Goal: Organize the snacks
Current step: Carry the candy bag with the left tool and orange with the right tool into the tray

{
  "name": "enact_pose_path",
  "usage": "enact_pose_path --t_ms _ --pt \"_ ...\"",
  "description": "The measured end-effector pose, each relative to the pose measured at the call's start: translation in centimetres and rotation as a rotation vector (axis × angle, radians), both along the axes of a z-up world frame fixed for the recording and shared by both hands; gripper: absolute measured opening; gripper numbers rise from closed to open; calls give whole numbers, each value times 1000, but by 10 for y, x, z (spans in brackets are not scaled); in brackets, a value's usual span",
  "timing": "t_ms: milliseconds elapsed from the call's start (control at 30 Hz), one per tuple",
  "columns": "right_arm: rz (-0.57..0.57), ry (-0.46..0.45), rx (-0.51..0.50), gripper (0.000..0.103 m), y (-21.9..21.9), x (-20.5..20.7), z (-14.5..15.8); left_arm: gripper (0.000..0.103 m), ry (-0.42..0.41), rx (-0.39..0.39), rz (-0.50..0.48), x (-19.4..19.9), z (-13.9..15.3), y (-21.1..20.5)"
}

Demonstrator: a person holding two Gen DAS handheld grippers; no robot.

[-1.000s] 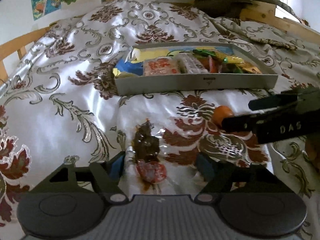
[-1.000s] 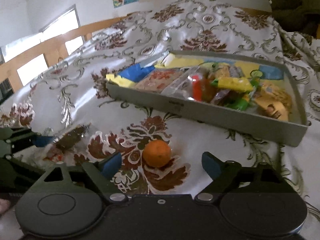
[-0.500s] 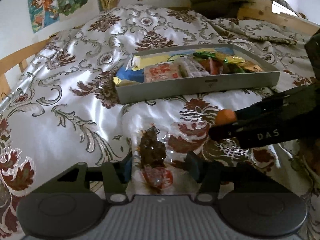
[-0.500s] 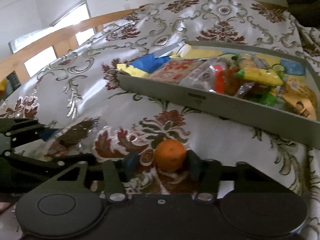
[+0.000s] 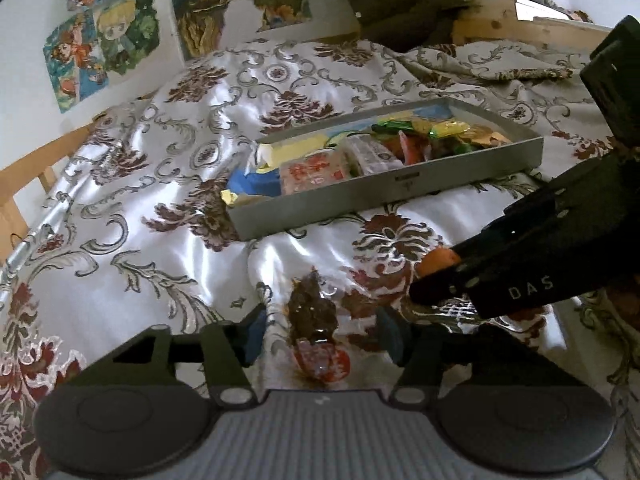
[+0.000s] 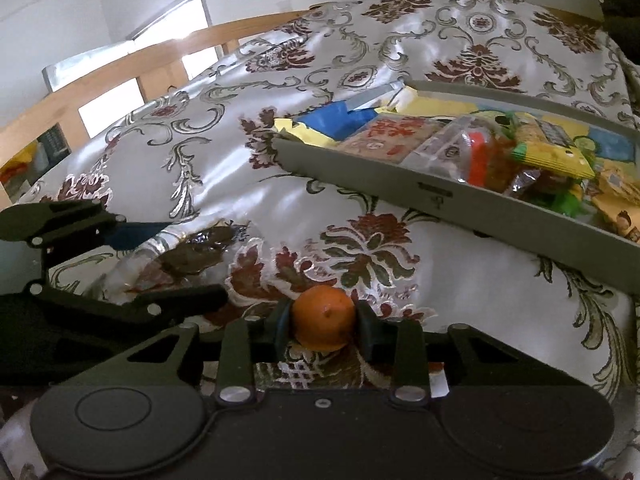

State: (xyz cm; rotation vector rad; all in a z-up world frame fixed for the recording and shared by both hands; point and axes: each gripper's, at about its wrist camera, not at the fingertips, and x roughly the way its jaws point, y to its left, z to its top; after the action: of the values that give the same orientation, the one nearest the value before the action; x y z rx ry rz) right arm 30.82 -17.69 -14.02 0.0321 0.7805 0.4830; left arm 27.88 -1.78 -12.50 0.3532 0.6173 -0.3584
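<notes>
A small orange (image 6: 322, 323) sits between the pads of my right gripper (image 6: 322, 326), which is shut on it just above the bedspread; it peeks out behind the right gripper in the left wrist view (image 5: 438, 261). A clear snack packet (image 5: 316, 332) with dark brown and red contents lies between the pads of my left gripper (image 5: 320, 334), which is shut on it; the packet also shows in the right wrist view (image 6: 188, 254). The grey tray (image 5: 400, 188) holding several snack packs lies further back on the bed, also in the right wrist view (image 6: 440, 196).
The bed is covered with a shiny white and maroon patterned bedspread (image 5: 140, 208). A wooden bed rail (image 6: 140, 60) runs along the left. Posters (image 5: 104, 40) hang on the wall behind. A rumpled blanket (image 5: 480, 60) lies at the back right.
Both grippers have closed: the right one onto the orange, the left one onto the clear packet. Both have lifted and tilted a little, and the tray looks nearer.
</notes>
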Motion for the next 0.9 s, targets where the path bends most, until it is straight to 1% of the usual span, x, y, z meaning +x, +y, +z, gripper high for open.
enact_pose_path --t_ms 100,233,333,433,533,567,667,733,767,833,900 --pt "-4 9 1 36 -2 1 -1 66 11 15 -18 1 -4 -1" --pt "-7 12 -8 36 -2 0 0 66 -57 63 -43 -7 -3 -6" --pt "-10 16 -8 36 -4 -1 -1 67 -93 75 -38 -10 -1 -8" --pt "-9 19 -14 36 -5 -3 0 69 -119 70 -44 -12 1 -8" --pt "-13 22 -21 36 -7 -5 1 74 -141 76 -70 -14 1 -10" --pt "-15 23 -23 36 -7 -6 1 76 -139 79 -80 -14 1 -10" --pt "-23 29 -34 36 -8 -10 2 76 -111 95 -95 -12 -4 -12" --pt "-25 31 -45 36 -9 -13 3 75 -68 89 -97 -7 -5 -11" --pt "-25 32 -49 36 -9 -14 4 73 -57 80 -96 -7 -5 -9" --pt "-26 35 -55 36 -9 -16 4 72 -32 69 -107 -5 -5 -8" --pt "-27 36 -57 36 -9 -17 5 72 -15 78 -114 -6 -7 -7"
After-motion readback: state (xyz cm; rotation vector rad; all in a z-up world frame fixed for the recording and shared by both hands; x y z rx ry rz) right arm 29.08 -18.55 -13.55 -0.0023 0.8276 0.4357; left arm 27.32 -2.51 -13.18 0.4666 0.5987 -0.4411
